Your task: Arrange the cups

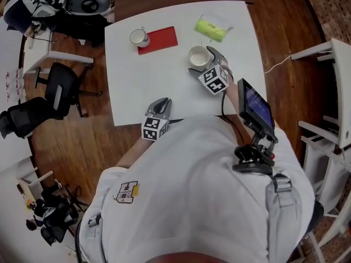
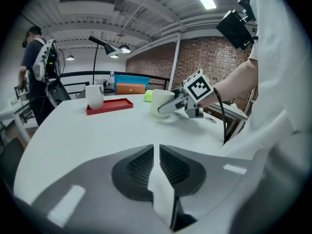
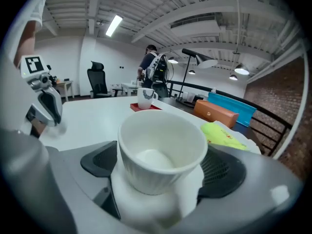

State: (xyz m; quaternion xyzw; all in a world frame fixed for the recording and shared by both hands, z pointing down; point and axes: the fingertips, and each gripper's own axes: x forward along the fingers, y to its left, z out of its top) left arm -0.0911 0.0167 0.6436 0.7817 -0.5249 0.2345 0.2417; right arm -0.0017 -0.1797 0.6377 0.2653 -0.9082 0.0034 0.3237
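On the white tabletop (image 1: 164,86), toward its far edge, lies a flat red tray (image 1: 159,39). A white mug (image 1: 139,37) with a handle stands upright at the tray's left end as the head view shows it. Right of the tray, well apart from it, lies a yellow-green packet (image 1: 211,28). Nearer the person than that packet is the right claw (image 3: 162,168), with its jaws spread wide. A white ribbed cup (image 3: 161,152) stands upright and empty on the tabletop between them. The dark pads sit just beside the cup's wall on either side, and it cannot be told that they press on it. The left claw (image 2: 157,167) is at the near edge of the tabletop, well apart from both cups. Its jaws are together but for a thin slit and have hold of nothing.
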